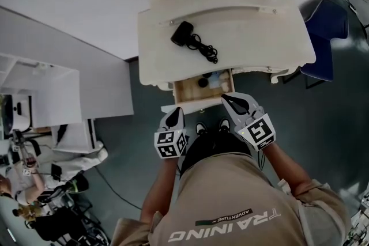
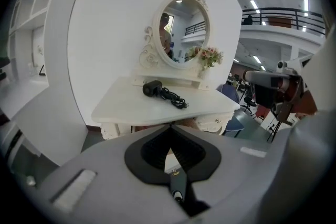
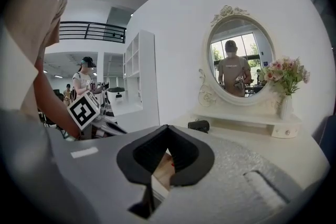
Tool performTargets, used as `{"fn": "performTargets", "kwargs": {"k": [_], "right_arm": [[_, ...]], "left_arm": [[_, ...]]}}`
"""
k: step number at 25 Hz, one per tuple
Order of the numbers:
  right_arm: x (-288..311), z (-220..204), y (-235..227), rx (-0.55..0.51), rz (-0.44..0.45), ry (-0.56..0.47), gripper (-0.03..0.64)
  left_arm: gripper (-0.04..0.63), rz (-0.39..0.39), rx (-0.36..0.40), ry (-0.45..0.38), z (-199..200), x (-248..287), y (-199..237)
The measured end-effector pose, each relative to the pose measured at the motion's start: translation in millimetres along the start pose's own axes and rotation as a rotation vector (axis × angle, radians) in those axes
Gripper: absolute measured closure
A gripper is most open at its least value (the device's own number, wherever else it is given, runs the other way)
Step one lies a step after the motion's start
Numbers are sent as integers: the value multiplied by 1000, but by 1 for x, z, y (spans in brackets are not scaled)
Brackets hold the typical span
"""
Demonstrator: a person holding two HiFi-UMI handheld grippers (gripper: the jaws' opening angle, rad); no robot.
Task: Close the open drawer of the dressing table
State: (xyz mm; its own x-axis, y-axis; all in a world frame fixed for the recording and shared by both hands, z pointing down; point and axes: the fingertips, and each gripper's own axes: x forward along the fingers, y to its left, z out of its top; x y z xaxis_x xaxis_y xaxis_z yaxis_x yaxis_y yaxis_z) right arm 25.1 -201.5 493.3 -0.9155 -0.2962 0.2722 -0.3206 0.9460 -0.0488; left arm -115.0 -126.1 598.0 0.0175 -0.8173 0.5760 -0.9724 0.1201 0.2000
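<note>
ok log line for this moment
drawer open | left claw shut, empty, near its front | right claw shut, empty, near its front | push not yet done

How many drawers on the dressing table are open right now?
1: the middle drawer, pulled out at the front of the table. The head view hides most of that front under the top, so others could be missed.
</note>
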Motion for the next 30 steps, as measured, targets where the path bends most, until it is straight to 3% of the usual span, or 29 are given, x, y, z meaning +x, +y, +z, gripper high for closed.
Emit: {"fn": "performTargets", "kwargs": {"k": [14, 20, 30], "right_arm": [[5, -14, 22, 54, -48, 49, 615], [1, -10, 18, 53, -103, 56, 615], [-7, -3, 22, 21, -168, 62, 615]], "left_arm": [[577, -32, -58, 325, -139, 41, 39], [577, -60, -75, 393, -157, 52, 51], [577, -85, -82, 440, -180, 75, 62]]}}
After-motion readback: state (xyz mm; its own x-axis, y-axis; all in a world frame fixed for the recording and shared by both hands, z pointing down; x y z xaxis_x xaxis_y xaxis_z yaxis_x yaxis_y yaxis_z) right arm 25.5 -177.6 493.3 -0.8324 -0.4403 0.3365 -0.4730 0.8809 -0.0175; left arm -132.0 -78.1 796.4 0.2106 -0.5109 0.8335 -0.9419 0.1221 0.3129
